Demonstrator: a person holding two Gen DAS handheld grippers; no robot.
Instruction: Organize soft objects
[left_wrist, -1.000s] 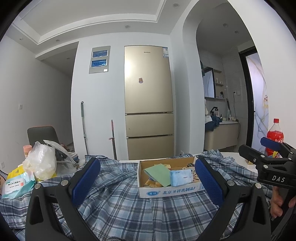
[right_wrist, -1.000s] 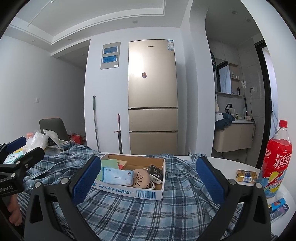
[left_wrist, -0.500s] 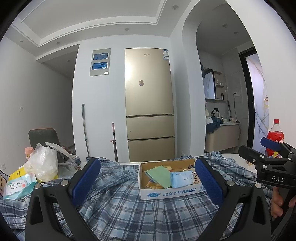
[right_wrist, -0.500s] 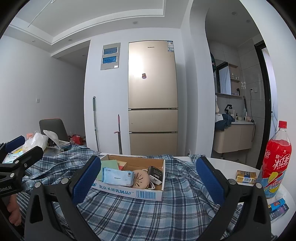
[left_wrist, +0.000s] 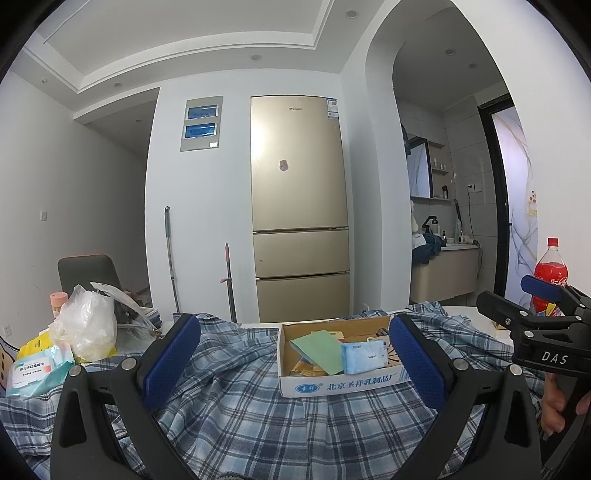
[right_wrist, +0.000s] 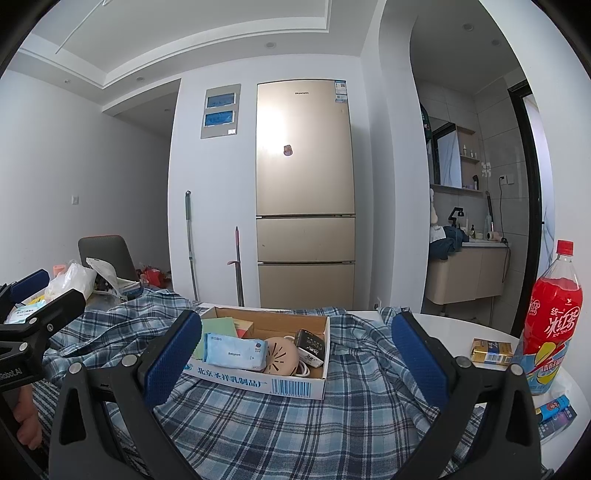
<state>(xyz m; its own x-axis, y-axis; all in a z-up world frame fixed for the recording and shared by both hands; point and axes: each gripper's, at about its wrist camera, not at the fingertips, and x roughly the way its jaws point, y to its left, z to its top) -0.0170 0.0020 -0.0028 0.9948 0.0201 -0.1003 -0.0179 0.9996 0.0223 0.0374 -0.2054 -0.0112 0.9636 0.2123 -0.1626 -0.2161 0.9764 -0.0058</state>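
White-walled room with a recessed ceiling; a tall gold three-door refrigerator (left_wrist: 300, 206) stands centre, an arched washroom alcove (left_wrist: 443, 221) to its right, a grey chair (left_wrist: 88, 271) at left.

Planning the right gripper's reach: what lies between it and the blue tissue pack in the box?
In the right wrist view, only plaid cloth and the cardboard box front wall separate the open right gripper from the blue tissue pack.
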